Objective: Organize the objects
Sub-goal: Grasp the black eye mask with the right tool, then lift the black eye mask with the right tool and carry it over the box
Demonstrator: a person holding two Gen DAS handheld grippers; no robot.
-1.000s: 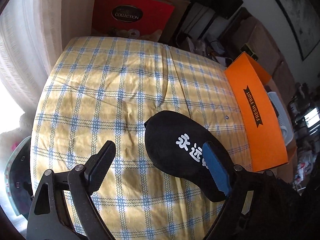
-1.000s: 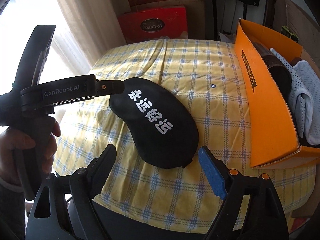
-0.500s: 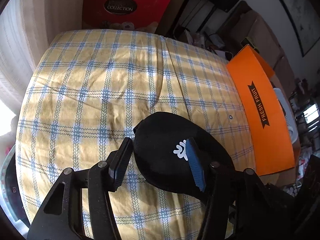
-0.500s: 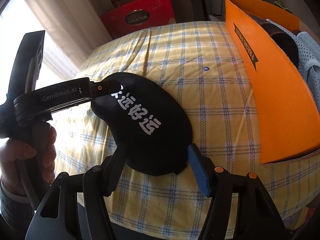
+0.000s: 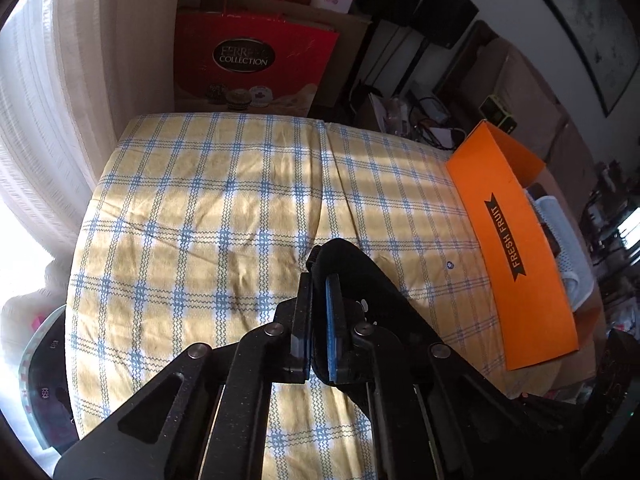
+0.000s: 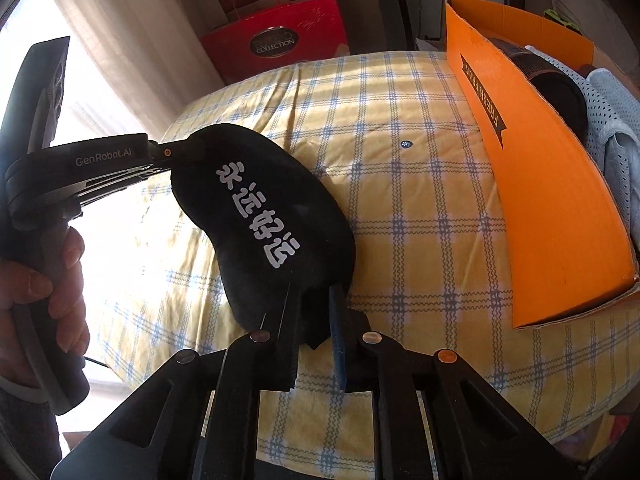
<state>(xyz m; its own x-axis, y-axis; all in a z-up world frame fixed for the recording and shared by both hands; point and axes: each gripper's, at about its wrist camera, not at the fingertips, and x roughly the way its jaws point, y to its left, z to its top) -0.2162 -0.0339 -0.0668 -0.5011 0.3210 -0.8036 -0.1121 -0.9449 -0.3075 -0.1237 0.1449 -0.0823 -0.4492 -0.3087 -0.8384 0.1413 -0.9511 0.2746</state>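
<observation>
Bed: I see a yellow and blue checked sheet (image 6: 400,208) by a bright window.
Box: orange box (image 6: 552,208) on the right reads "FRESH FRUIT".
Red box: red box (image 5: 256,68) reads "COLLECTION".
Mask: black sleep mask (image 6: 264,216) with white writing, near the front of the bed.
Change: my left gripper (image 5: 318,320) and right gripper (image 6: 316,320) just closed, each pinching one end of it, so I can carry it to the orange box.

My left gripper (image 5: 319,300) has just closed its jaws on one end of the black eye mask (image 5: 362,280), which is pinched between the black finger and the blue pad above the yellow-and-blue checked cloth (image 5: 208,208). The orange box (image 5: 516,248) marked FRESH FRUIT stands on the cloth's right edge, well apart from the mask. A red gift box (image 5: 256,64) stands beyond the cloth's far edge.
</observation>
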